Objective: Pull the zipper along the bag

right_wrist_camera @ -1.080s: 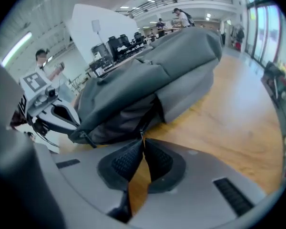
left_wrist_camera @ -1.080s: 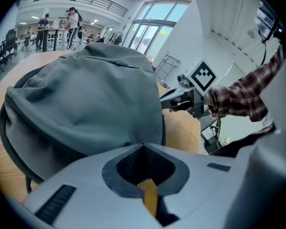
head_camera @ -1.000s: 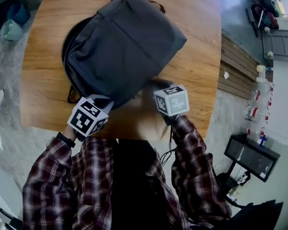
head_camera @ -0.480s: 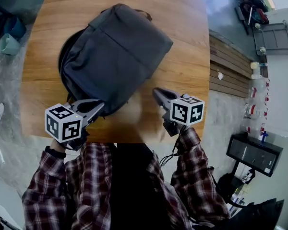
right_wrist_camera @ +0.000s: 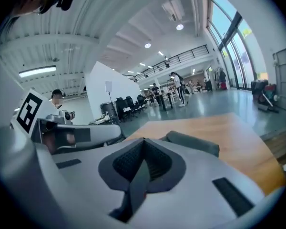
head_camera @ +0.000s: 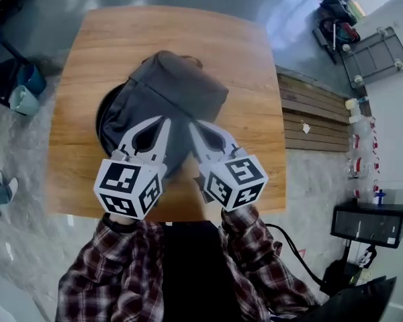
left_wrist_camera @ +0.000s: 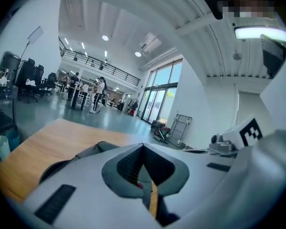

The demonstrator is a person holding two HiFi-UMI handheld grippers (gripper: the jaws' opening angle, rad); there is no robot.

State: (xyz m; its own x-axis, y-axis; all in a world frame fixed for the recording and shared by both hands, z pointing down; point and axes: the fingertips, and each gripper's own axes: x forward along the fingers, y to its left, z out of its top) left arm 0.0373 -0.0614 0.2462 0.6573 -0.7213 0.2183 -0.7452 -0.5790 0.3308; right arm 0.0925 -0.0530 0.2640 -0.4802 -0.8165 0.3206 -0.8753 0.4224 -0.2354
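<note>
A dark grey backpack (head_camera: 178,86) lies on the wooden table (head_camera: 255,59); its zipper pull does not show. Both grippers are held up in the air side by side, over the bag's near end and clear of it. My left gripper (head_camera: 163,119) is shut with nothing in it, and only the bag's top (left_wrist_camera: 97,149) peeks over its jaws (left_wrist_camera: 143,144). My right gripper (head_camera: 193,123) has just been closing and is now shut and empty (right_wrist_camera: 144,140); a strip of the bag (right_wrist_camera: 193,143) shows beyond it.
Blue bins (head_camera: 25,89) stand on the floor left of the table. A slatted wooden bench (head_camera: 316,113) runs along its right side, with a black cabinet (head_camera: 369,223) and a metal cart (head_camera: 373,52) further right. Both gripper views show a large hall with distant people.
Both grippers rose from the bag's near edge and tipped from pointing down towards level, coming together above the bag. The right jaws closed with nothing between them.
</note>
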